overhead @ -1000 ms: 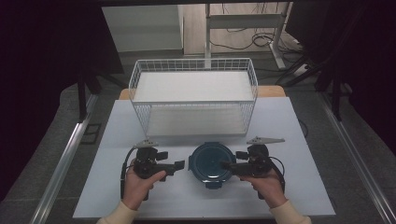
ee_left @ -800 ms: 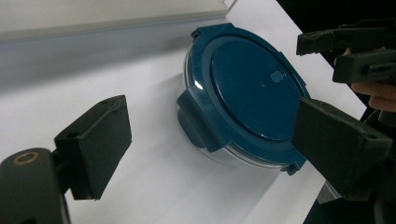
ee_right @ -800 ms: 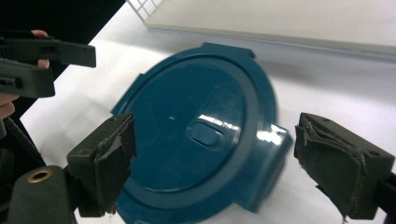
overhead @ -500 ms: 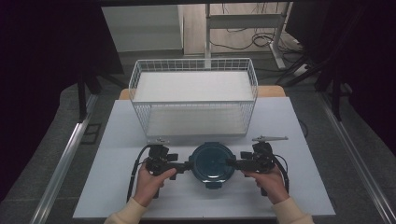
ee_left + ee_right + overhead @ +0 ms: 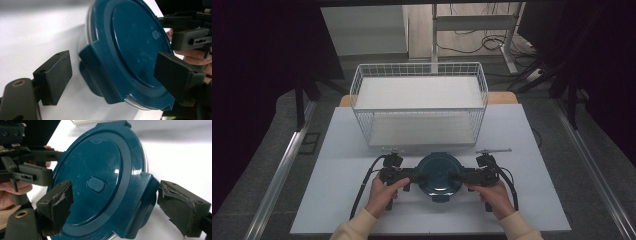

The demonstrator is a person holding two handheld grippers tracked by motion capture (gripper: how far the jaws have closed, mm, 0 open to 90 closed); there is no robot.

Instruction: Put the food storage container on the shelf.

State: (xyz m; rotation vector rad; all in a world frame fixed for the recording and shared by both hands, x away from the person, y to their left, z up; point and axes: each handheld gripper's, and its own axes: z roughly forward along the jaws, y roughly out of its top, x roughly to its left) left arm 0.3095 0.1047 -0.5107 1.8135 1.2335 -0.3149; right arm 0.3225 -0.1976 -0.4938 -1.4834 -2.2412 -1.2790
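A round container with a dark blue lid [image 5: 439, 172] lies on the white table [image 5: 337, 150], near the front. My left gripper [image 5: 414, 176] is at its left side and my right gripper [image 5: 462, 176] at its right, each held by a hand. In the left gripper view the lid [image 5: 135, 42] has a side latch [image 5: 100, 75] between the jaws of my left gripper [image 5: 116, 66]; they have just been closing, but gaps remain. In the right gripper view my right gripper [image 5: 117, 195] stands open around the other latch [image 5: 142, 195], its pads apart from it.
A white wire basket [image 5: 419, 65] stands just behind the container, at the middle of the table. Cables trail from both grippers over the tabletop. Metal rails run along the floor on both sides of the table.
Both hands have come down and inward to the container. The left gripper moved right until its jaws flank the left latch. The container has stayed in place.
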